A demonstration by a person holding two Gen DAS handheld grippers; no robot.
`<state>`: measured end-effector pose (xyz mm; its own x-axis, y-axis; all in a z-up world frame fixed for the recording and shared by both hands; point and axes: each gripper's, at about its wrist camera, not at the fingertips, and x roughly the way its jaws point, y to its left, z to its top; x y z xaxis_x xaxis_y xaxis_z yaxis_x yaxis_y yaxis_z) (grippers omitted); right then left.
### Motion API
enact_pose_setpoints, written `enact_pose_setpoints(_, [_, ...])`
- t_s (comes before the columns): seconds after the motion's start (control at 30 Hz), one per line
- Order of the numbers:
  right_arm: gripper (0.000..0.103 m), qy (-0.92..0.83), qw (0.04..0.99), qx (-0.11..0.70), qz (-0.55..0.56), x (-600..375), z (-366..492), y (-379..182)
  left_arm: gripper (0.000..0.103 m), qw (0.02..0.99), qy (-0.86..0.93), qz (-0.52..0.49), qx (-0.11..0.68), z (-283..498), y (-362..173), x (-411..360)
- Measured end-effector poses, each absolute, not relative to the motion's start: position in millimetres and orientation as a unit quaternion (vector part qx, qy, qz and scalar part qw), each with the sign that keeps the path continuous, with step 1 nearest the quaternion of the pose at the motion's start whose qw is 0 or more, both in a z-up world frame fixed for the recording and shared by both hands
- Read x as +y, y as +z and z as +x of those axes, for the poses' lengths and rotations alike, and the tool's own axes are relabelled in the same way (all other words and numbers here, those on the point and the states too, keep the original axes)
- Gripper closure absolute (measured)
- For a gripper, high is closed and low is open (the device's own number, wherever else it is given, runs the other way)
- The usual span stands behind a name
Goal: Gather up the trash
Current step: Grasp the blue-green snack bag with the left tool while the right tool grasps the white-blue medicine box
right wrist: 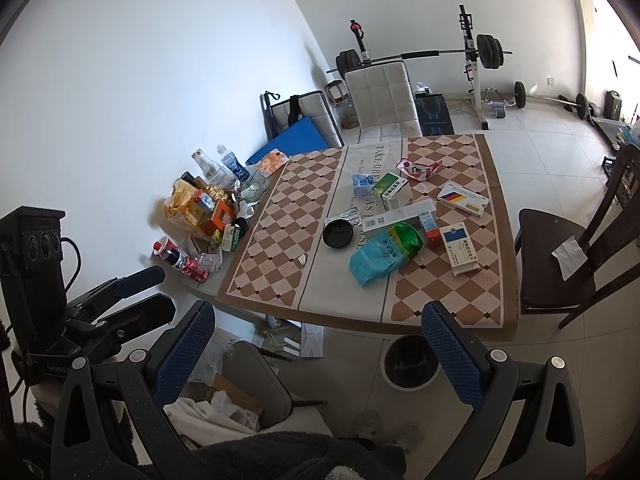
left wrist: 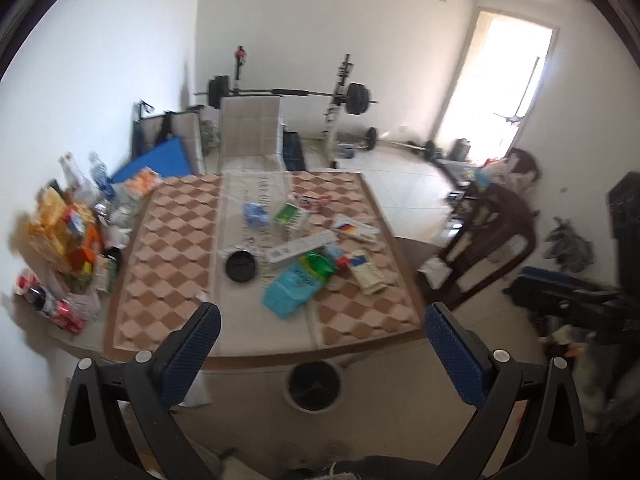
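Both grippers are up above the near edge of the table with nothing in them; left gripper (left wrist: pixel 320 330) has its blue pads spread wide, right gripper (right wrist: pixel 318 328) same deal, wide and empty; on the floor right past the fingers is a round trash bin (right wrist: pixel 410 364), tucked just under the table's near edge; the table (right wrist: pixel 280 224) has a brown and pink checkered cloth, and the trash is scattered mid-table: a light blue bag (right wrist: pixel 374 260), a black lid (right wrist: pixel 338 234) just left of it, a green box (right wrist: pixel 390 190) farther back, a blue and white box (right wrist: pixel 462 248) to the right; a big heap of bottles and wrappers (right wrist: pixel 204 208) sits on the left edge by the white wall; dark wooden chair (right wrist: pixel 560 264) on the right, white chair (right wrist: pixel 382 98) at the far side, barbell rack (right wrist: pixel 476 56) on the tiled floor behind
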<state>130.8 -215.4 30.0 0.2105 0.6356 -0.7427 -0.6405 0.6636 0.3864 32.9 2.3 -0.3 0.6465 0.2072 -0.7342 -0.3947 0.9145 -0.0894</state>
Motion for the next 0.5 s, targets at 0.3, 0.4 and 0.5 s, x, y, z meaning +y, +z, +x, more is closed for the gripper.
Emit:
enact_pose_setpoints(0.3, [0.000, 0.258, 0.812, 0.520, -0.065, -197, 215, -44, 0.000, 0.842, 0.228, -0.031, 0.487, 125, -121, 45])
enact_pose_setpoints(0.4, [0.000, 0.236, 0.784, 0.567, -0.085, -190, 263, -103, 0.000, 0.813, 0.200, 0.007, 0.547, 166, -171, 46])
enact_pose_setpoints(0.5, [0.000, 0.222, 0.754, 0.610, -0.099, -183, 313, -171, 0.000, 0.778, 0.172, 0.031, 0.603, 210, -220, 48])
